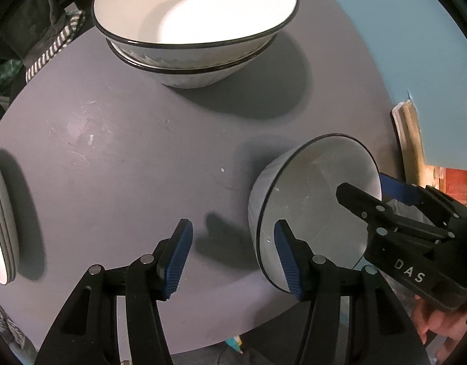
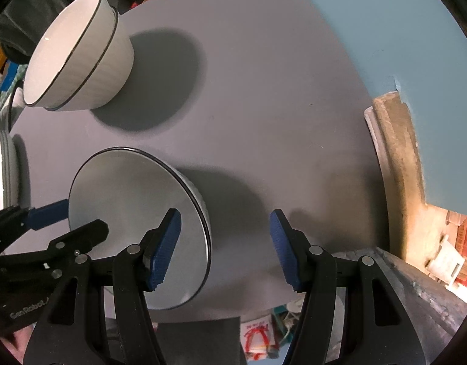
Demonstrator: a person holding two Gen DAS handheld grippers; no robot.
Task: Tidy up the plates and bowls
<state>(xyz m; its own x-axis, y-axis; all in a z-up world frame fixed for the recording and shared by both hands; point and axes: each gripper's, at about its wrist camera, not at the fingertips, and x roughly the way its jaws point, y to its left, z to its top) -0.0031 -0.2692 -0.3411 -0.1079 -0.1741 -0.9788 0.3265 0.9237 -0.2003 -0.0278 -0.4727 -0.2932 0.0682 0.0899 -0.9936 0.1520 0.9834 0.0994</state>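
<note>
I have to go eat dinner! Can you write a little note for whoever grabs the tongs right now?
Left tongs: open, straddling the near rim of the single bowl, not closed on it.
Right tongs: open, straddling the same bowl's opposite rim, one finger inside, one outside.
Where things are: two nested bowls at the far side of the table; stack of plates at the left edge.
Done: two bowls nested, plates stacked.
Left: probably grip the single bowl and set it into the nested bowls.
</note>
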